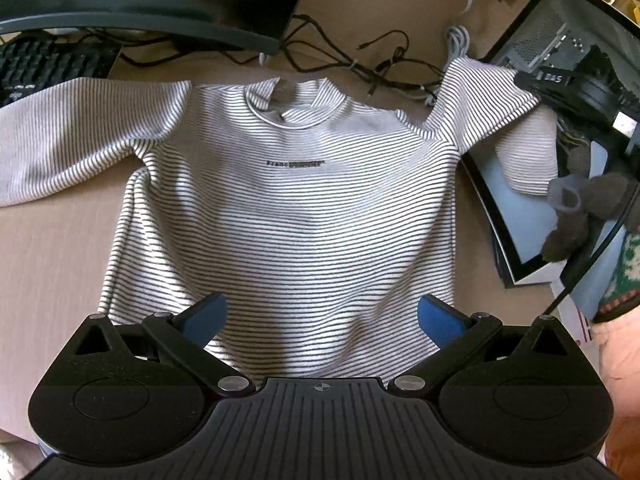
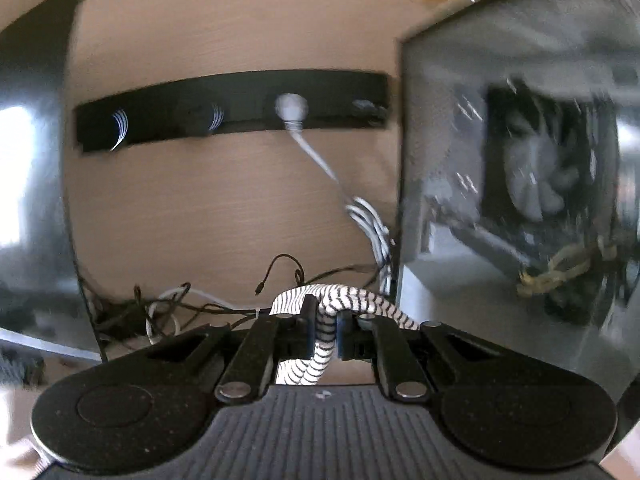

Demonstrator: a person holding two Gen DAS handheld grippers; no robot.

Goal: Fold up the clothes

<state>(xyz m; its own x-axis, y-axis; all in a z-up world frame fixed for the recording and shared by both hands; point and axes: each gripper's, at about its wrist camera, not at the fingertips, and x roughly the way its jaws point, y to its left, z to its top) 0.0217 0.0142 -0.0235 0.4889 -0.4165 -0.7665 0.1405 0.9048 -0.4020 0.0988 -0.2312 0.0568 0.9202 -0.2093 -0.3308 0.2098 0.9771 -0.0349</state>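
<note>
A long-sleeved striped shirt (image 1: 288,200) is laid front side up on the counter (image 1: 52,248), its body spread nearly flat with shallow wrinkles near the hem. The fabric is white with thin dark horizontal stripes. A raised collar is seen at the far end, and a small line of dark lettering is printed across the chest. One sleeve is extended sideways across the counter toward the left of the left wrist view. The other sleeve is raised off the counter at the far right. In the right wrist view, a bunched fold of the striped fabric (image 2: 324,344) is seen pinched and draped upward.
</note>
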